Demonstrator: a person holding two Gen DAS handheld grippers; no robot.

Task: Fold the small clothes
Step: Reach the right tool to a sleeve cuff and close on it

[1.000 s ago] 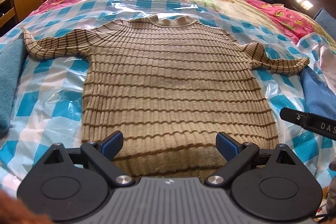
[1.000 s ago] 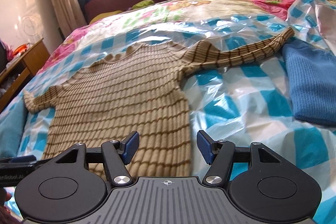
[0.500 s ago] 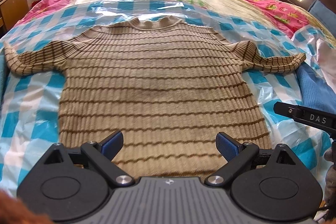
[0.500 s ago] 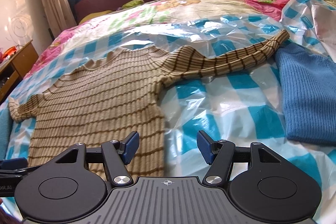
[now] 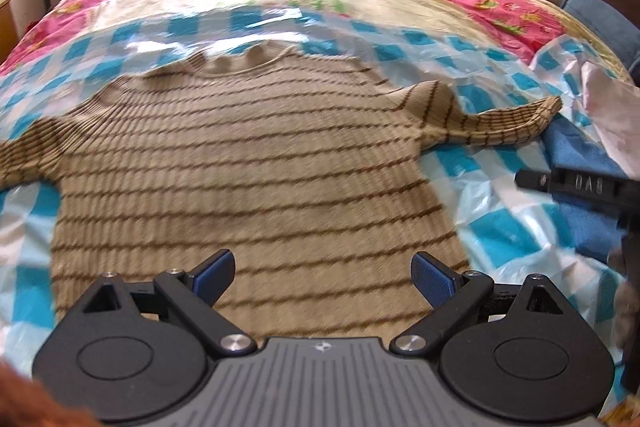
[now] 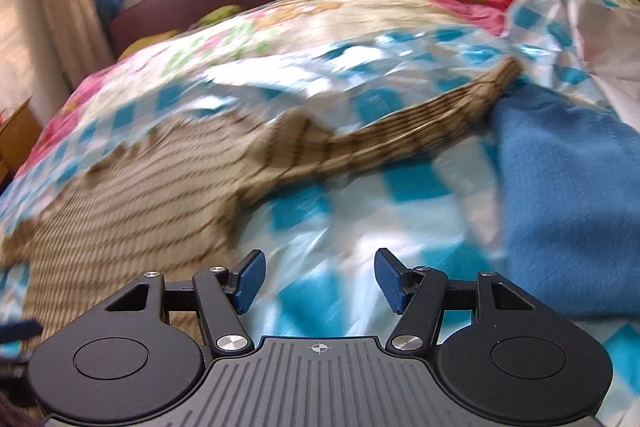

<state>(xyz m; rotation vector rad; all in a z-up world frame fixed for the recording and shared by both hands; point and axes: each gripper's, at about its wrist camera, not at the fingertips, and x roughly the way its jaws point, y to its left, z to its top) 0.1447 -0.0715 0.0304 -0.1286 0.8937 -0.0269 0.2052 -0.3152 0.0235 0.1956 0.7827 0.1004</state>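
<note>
Blue-and-white checked plastic sheeting (image 5: 492,239) covers the bed, and on it the tan striped sweater (image 5: 248,179) lies flat and face up, both sleeves spread outward, its right sleeve tip touching a blue knitted garment (image 6: 568,211) at the sheeting's right side. The left gripper (image 5: 322,277) hovers over the sweater's lower hem with fingers wide apart, gripping nothing. The right gripper (image 6: 320,279), fingers equally spread and empty, hangs over bare sheeting between the sweater's right edge and the blue garment.
</note>
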